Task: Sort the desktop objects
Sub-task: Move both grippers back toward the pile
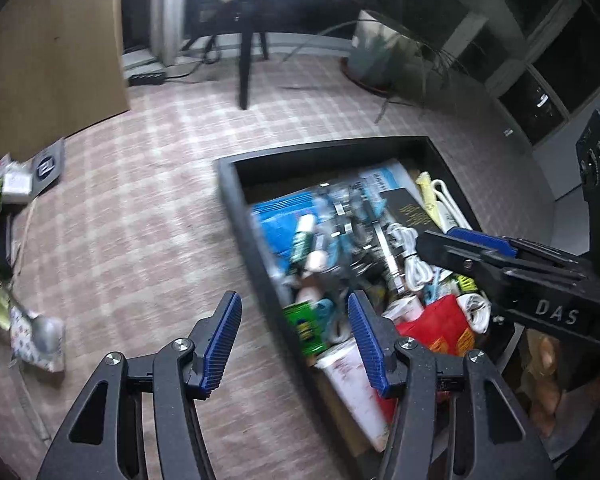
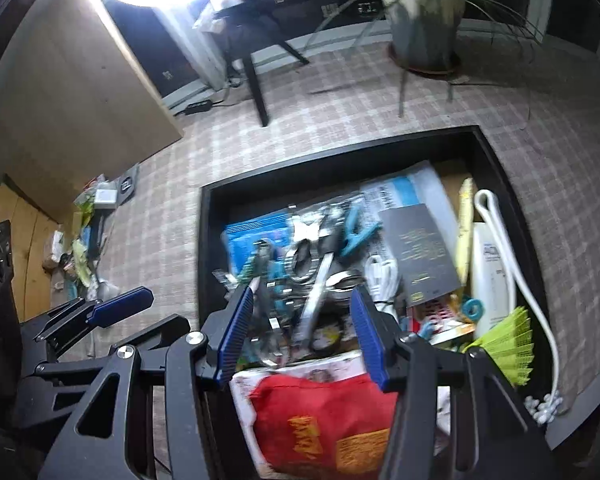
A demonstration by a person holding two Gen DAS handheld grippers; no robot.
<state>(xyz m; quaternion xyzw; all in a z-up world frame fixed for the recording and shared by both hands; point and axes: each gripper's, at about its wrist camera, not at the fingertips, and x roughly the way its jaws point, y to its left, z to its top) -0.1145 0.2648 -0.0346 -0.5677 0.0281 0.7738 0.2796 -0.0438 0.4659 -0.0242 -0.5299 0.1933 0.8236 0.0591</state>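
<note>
A black tray (image 1: 236, 200) (image 2: 206, 240) on the checked cloth is heaped with desktop objects: scissors (image 2: 316, 288), a red packet (image 2: 324, 412) (image 1: 440, 320), a dark booklet (image 2: 420, 252) (image 1: 410, 210), a white cable (image 2: 380, 276) (image 1: 412, 264), a blue packet (image 2: 252, 236) and a white bottle (image 2: 488, 264). My left gripper (image 1: 294, 344) is open and empty over the tray's left rim. My right gripper (image 2: 302, 340) is open and empty above the scissors and red packet; it also shows in the left wrist view (image 1: 460, 240).
A pile of loose items (image 1: 4, 200) (image 2: 88, 216) lies on the cloth at the left, with a spoon on a patterned packet (image 1: 44, 336). A potted plant (image 2: 424, 20) and a dark table leg (image 1: 246, 68) stand beyond. A wooden board (image 1: 48, 52) leans at the far left.
</note>
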